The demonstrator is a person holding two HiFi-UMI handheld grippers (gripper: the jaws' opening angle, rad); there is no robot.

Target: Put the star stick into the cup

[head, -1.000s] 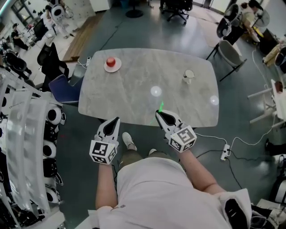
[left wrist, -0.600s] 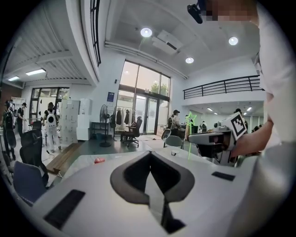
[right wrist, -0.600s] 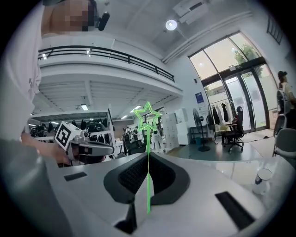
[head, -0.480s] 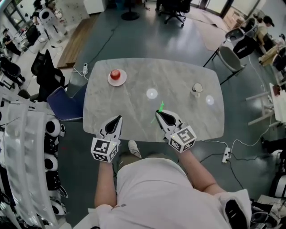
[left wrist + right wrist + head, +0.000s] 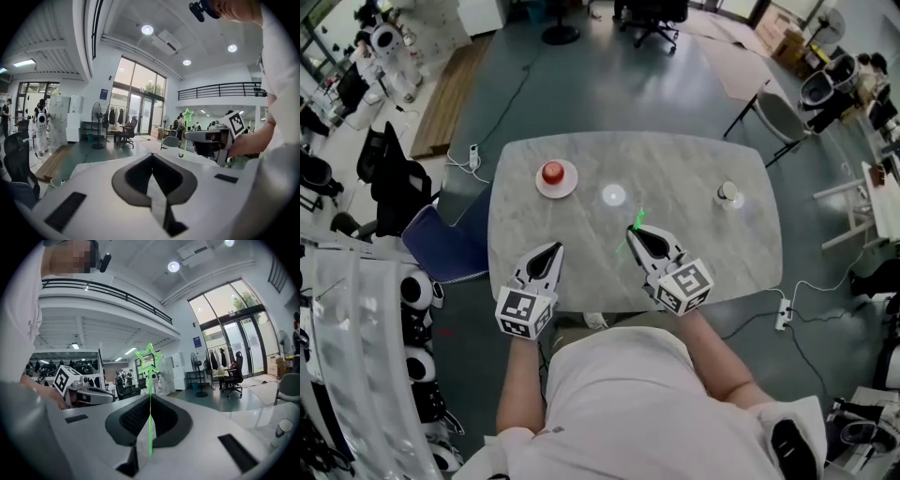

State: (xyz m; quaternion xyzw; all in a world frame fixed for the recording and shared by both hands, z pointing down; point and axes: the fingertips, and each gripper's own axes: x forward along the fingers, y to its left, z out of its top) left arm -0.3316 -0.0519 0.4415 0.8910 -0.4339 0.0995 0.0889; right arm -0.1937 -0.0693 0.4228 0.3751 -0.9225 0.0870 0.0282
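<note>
A thin green star stick stands upright in my right gripper, which is shut on its lower end over the near part of the marble table. In the right gripper view the star rises above the closed jaws. The white cup stands on the table's far right, well beyond and to the right of that gripper; it also shows low at the right edge. My left gripper hovers at the table's near left edge, shut and empty.
A white plate with a red apple sits at the table's far left. Two bright light reflections lie on the tabletop. Chairs stand behind the table and a blue one at its left. White robot parts line the left side.
The table has slid nearer and lower in the head view as the person stepped up. Both grippers now reach over its near edge. The right gripper still holds the stick.
</note>
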